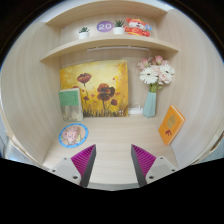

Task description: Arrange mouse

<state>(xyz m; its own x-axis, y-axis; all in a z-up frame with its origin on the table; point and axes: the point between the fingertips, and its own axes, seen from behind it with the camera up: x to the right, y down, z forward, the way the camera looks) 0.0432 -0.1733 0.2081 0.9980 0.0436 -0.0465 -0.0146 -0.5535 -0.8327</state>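
Observation:
No mouse shows in the gripper view. My gripper (113, 165) is open and empty, its two fingers with magenta pads (84, 160) spread apart above the near part of a light wooden desk (112, 135). Nothing stands between the fingers. Whatever lies below the fingers is hidden.
At the back of the desk stand a poppy painting (95, 88), a small green picture (70, 103), a blue vase of flowers (151, 95) and an orange card (171, 123). A round disc (72, 135) lies to the left. Shelves above hold a clock (105, 27), plants and toys.

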